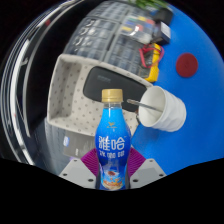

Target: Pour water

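The gripper (111,172) holds a blue-labelled water bottle (112,148) upright between its fingers, the purple pads (93,160) pressed to the label on both sides. The bottle's yellow cap (112,95) is on.

Just beyond the bottle and to its right, a white paper cup (163,108) is tilted with its open mouth facing the bottle's neck; what supports the cup cannot be told. The gap between cup rim and bottle shoulder is narrow.

Behind the bottle to the left stands a beige speckled chair (72,92), its back close to the bottle, with a dark flat object (112,78) beside its top. To the right lies a blue surface (188,90) bearing a red round mark (186,65). A yellow-and-black tool (155,62) sits farther back, near cluttered furniture. Open floor shows only at the far left.
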### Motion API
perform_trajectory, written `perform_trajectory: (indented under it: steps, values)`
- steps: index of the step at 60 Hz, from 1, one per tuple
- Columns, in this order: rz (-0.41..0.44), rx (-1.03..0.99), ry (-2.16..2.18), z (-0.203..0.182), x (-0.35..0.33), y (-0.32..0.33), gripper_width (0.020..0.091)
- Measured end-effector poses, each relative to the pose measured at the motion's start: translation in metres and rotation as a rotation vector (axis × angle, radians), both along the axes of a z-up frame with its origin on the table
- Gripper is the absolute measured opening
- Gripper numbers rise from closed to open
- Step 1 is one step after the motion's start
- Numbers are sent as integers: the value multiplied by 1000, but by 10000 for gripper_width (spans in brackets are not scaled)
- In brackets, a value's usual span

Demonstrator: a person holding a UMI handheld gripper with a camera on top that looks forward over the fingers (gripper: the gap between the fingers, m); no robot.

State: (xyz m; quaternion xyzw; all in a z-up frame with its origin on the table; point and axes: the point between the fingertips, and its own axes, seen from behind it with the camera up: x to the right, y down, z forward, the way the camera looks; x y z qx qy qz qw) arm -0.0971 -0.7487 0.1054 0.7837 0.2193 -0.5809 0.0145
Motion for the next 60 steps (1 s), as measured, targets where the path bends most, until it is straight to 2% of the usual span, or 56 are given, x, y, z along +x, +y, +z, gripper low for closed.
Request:
perform_trajectory:
  steps: [16, 23, 30, 38, 44, 48, 54, 60]
  values:
    - [-67, -419, -128, 15, -9, -9, 335]
    - [-124, -610, -154, 23, -13, -4, 336]
    - [-167, -701, -184, 22, -16, 3, 337]
    - [-158, -743, -202, 25, -18, 3, 336]
    - [-134, -714, -201, 29, -15, 2, 336]
    - [-93, -617, -180, 34, -11, 3, 335]
    - [24, -330, -100, 50, -6, 10, 335]
    - [99, 43, 16, 79, -10, 43, 338]
